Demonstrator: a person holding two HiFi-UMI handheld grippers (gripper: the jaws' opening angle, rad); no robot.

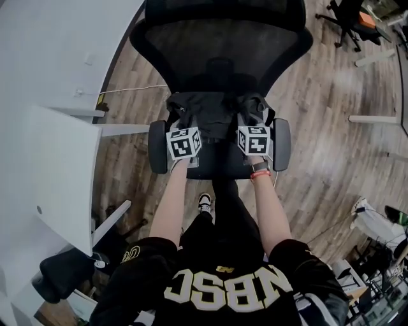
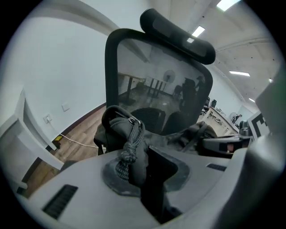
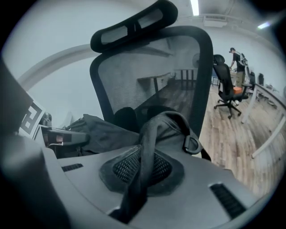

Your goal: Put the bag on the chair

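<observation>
The left tongs [image 2: 142, 167] grip a corded fold of the bag [image 1: 213, 113]; the right tongs [image 3: 139, 166] grip its strap [image 3: 151, 132]. The bag is over the chair [image 1: 220, 54] seat.

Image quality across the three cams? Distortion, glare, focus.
Head view: mild barrel bend, even light, black mesh-back office chair sharp. Left gripper view: strong fisheye, black corners, ceiling light strips blown out, dark fabric bag in the left tongs slightly soft. Right gripper view: same fisheye, one overhead strip glaring, bag strap in the right tongs soft, chair back crisp.
</observation>
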